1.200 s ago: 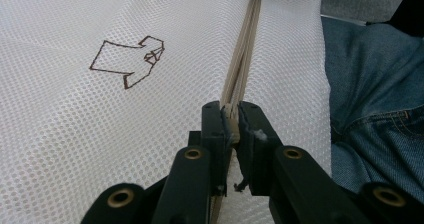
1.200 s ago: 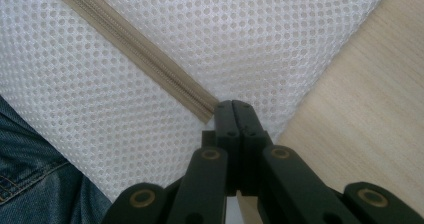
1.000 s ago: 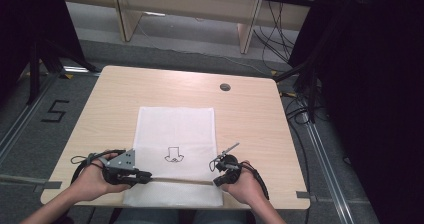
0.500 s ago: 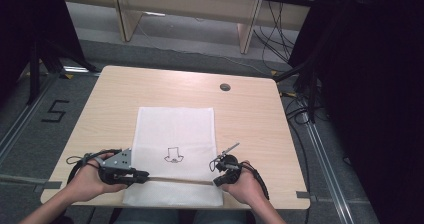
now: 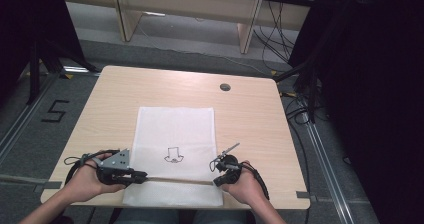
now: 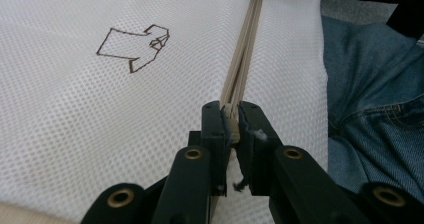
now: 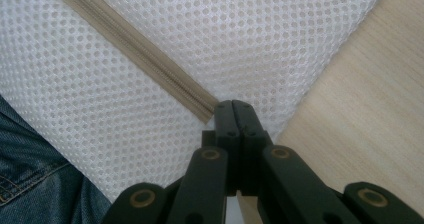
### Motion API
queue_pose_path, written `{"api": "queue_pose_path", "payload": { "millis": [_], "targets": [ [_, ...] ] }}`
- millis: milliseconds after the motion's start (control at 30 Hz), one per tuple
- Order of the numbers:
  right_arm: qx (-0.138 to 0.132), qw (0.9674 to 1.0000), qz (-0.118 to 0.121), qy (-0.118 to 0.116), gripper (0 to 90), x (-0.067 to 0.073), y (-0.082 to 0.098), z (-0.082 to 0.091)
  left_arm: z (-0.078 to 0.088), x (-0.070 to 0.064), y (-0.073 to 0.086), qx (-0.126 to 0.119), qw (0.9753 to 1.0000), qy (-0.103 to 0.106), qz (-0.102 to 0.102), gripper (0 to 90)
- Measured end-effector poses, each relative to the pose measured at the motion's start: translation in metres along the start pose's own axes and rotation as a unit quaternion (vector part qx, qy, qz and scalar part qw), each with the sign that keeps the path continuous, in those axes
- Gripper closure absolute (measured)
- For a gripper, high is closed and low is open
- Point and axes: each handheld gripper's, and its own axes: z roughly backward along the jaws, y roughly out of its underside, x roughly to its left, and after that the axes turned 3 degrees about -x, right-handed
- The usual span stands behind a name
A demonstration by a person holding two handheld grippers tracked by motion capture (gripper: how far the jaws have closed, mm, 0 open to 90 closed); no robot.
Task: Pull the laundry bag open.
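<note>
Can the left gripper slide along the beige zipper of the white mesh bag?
Probably yes: the left gripper already pinches the beige zipper, and the line across the white mesh bag lies bare.

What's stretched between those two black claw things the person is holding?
A beige zipper runs across the white mesh bag from left gripper to right gripper, seen in the high view.

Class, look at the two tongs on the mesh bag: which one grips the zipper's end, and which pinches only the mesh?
The left tongs grip the beige zipper at its end. The right tongs are shut on the mesh bag, just past the zipper's other end.
</note>
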Motion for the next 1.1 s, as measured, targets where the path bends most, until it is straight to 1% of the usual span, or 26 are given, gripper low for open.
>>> {"api": "queue_pose_path", "payload": {
  "millis": [33, 67, 100, 133, 200, 233, 267, 300, 467, 500, 633, 667, 700, 733, 767, 833, 867, 900, 1033, 1100],
  "targets": [
    [0.001, 1.0000, -0.006, 0.000, 90.0, 0.0007, 0.0002, 0.0002, 0.0004, 0.0001, 0.0018, -0.009, 0.9999, 0.008, 0.011, 81.9],
    [0.003, 0.9999, -0.013, -0.001, 90.0, 0.0017, 0.0002, 0.0003, 0.0032, 0.0008, 0.0038, -0.002, 1.0000, -0.003, 0.006, 81.9],
    [0.005, 0.9999, -0.012, -0.002, 90.0, 0.0016, -0.0001, 0.0003, 0.0038, 0.0000, 0.0050, -0.011, 0.9999, -0.002, 0.013, 81.9],
    [0.005, 0.9999, -0.011, -0.002, 90.0, 0.0013, -0.0003, 0.0002, 0.0050, 0.0012, 0.0052, -0.008, 0.9999, -0.005, 0.008, 81.9],
    [0.006, 0.9999, -0.012, -0.001, 90.0, 0.0016, -0.0006, 0.0002, 0.0039, -0.0005, 0.0045, -0.013, 0.9998, -0.004, 0.013, 81.9],
    [0.006, 0.9999, -0.012, 0.000, 90.0, 0.0018, -0.0006, 0.0002, 0.0039, -0.0006, 0.0042, -0.010, 0.9999, -0.007, 0.010, 81.9],
    [0.005, 1.0000, -0.008, 0.002, 90.0, 0.0014, -0.0006, 0.0004, 0.0038, -0.0001, 0.0046, -0.009, 0.9999, -0.006, 0.009, 81.9],
    [0.007, 0.9999, -0.012, 0.001, 90.0, 0.0022, -0.0006, 0.0006, 0.0038, 0.0002, 0.0051, -0.010, 0.9999, -0.005, 0.010, 81.9],
    [0.007, 0.9999, -0.010, 0.000, 90.0, 0.0017, -0.0006, 0.0005, 0.0040, -0.0003, 0.0052, -0.011, 0.9999, -0.004, 0.012, 81.9],
    [0.007, 0.9999, -0.014, -0.001, 90.0, 0.0022, -0.0004, 0.0005, 0.0038, -0.0002, 0.0055, -0.009, 0.9999, -0.003, 0.013, 81.9],
    [0.005, 0.9999, -0.011, -0.002, 90.0, 0.0016, -0.0002, 0.0003, 0.0041, -0.0006, 0.0062, -0.008, 0.9999, 0.000, 0.013, 81.9],
    [0.005, 1.0000, -0.007, -0.001, 90.0, 0.0010, -0.0003, 0.0004, 0.0043, -0.0006, 0.0062, -0.010, 0.9998, 0.000, 0.015, 81.9],
    [0.005, 1.0000, -0.007, -0.001, 90.0, 0.0012, -0.0003, 0.0004, 0.0042, -0.0006, 0.0063, -0.011, 0.9998, 0.003, 0.016, 81.9],
    [0.004, 1.0000, -0.006, 0.000, 90.0, 0.0009, -0.0003, 0.0003, 0.0052, 0.0008, 0.0058, -0.002, 0.9999, 0.005, 0.009, 81.9],
    [0.004, 1.0000, -0.006, 0.000, 90.0, 0.0010, -0.0002, 0.0003, 0.0055, -0.0003, 0.0057, -0.005, 0.9999, 0.000, 0.010, 81.9],
    [0.003, 1.0000, -0.006, 0.000, 90.0, 0.0009, -0.0002, 0.0003, 0.0060, 0.0007, 0.0059, -0.002, 1.0000, 0.000, 0.007, 81.9],
    [0.003, 1.0000, -0.006, 0.001, 90.0, 0.0010, -0.0002, 0.0003, 0.0063, -0.0003, 0.0068, -0.010, 0.9998, -0.002, 0.016, 81.9],
    [0.005, 0.9999, -0.010, 0.000, 90.0, 0.0016, -0.0002, 0.0006, 0.0068, 0.0003, 0.0076, -0.015, 0.9997, 0.001, 0.020, 81.9],
    [0.007, 0.9999, -0.013, -0.002, 90.0, 0.0020, -0.0004, 0.0004, 0.0076, -0.0002, 0.0092, -0.011, 0.9998, -0.001, 0.015, 81.9],
    [0.007, 0.9999, -0.010, 0.000, 90.0, 0.0019, -0.0004, 0.0006, 0.0070, -0.0008, 0.0091, -0.015, 0.9997, 0.000, 0.019, 81.9]
  ]
}}
